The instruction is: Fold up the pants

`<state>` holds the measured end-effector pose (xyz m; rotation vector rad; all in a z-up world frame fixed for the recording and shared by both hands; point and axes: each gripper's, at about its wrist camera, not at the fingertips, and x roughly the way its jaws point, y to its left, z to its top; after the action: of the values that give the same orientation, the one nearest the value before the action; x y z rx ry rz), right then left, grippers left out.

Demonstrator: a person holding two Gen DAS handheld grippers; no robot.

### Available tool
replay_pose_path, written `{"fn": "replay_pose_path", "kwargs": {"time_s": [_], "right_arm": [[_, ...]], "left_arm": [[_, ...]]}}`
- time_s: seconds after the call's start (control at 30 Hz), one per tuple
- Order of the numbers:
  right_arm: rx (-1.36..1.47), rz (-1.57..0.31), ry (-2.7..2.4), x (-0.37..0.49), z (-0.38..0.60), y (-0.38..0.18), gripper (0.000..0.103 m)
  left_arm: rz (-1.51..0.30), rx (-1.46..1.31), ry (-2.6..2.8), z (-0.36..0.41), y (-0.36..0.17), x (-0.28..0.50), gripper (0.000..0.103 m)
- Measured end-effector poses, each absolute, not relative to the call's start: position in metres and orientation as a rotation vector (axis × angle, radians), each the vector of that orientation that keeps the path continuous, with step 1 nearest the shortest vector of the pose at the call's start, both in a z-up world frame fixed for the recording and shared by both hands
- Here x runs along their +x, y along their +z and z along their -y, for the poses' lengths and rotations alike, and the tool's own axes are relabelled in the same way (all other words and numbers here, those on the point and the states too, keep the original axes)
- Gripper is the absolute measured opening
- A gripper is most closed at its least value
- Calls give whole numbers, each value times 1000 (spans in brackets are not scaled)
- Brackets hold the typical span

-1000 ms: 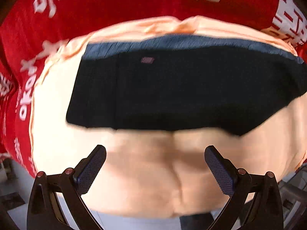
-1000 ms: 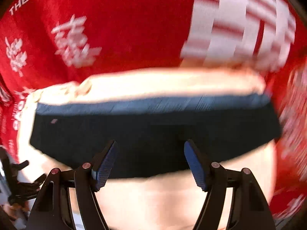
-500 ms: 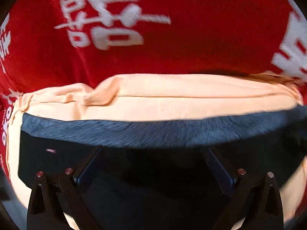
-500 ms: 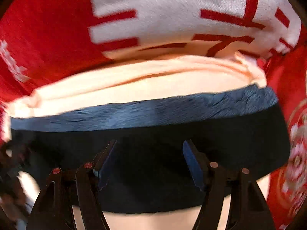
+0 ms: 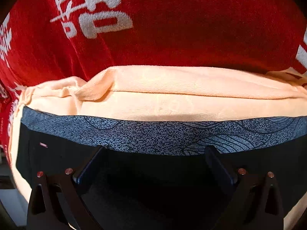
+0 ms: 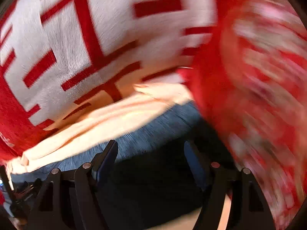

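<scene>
Both tongs gape wide with nothing pinched, left gripper (image 5: 153,164) and right gripper (image 6: 151,161) over one pair of dark pants (image 5: 153,187). It lies on one peach cloth (image 5: 172,99) over the red blanket (image 5: 211,38), blue waistband (image 5: 153,134) at twelve o'clock, long axis three to nine.

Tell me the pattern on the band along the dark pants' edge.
Blue speckle with thin wavy dark lines on the band; clearest in the left wrist view.

I see the black pants (image 5: 153,182) with a speckled blue waistband (image 5: 153,136), lying flat on the peach cloth (image 5: 172,99).
</scene>
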<state>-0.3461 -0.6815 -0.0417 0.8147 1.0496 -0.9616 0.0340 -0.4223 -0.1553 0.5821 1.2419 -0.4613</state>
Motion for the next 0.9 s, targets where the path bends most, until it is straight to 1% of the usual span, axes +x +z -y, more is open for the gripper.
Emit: {"fn": "replay_pose_path", "kwargs": {"time_s": [0.07,0.13,0.23,0.27,0.33,0.37,0.4,0.47,0.53,0.57,0.67,0.73,0.77,0.8,0.87,0.9], "right_arm": [[883,-1050,-1025,-380,659,-39,75],[940,-1068,-1068,-399,648,-47,75],[1002,-1052,-1119,-420,658,-66,68],[1021,-1032,-1135,-425,663,-71,63],[1032,-1001,-1158,-432,678,-77,45],[1038,-991,-1143,-430,684,-78,23],[1020,-990,-1137,-426,686,-74,18],[885,-965,-1106,-411,682,-52,15],[763,-974,-1078,-401,676,-42,15],[754,-998,-1078,-400,678,-46,15],[895,-1084,-1078,-406,696,-79,17],[933,-1054,-1088,-414,694,-75,24],[921,-1069,-1099,-414,693,-71,38],[923,-1067,-1095,-415,689,-66,45],[958,-1029,-1066,-420,677,-55,51],[980,-1010,-1045,-424,671,-51,51]], "left_arm": [[-1229,599,-450,428,-154,33,103],[-1221,603,-445,429,-153,32,103],[-1211,600,-445,429,-149,29,103],[-1207,601,-447,429,-152,30,103],[-1198,608,-451,427,-152,30,103],[-1194,612,-453,427,-151,28,103],[-1193,616,-453,428,-151,27,103],[-1196,621,-452,427,-152,29,103],[-1199,626,-450,428,-152,30,103],[-1198,626,-449,428,-151,29,103],[-1193,627,-447,428,-151,28,103],[-1193,629,-449,429,-150,28,103],[-1193,634,-452,429,-149,28,103],[-1191,642,-455,430,-149,28,103],[-1188,664,-457,432,-145,27,103],[-1189,673,-459,434,-143,26,103]]}}
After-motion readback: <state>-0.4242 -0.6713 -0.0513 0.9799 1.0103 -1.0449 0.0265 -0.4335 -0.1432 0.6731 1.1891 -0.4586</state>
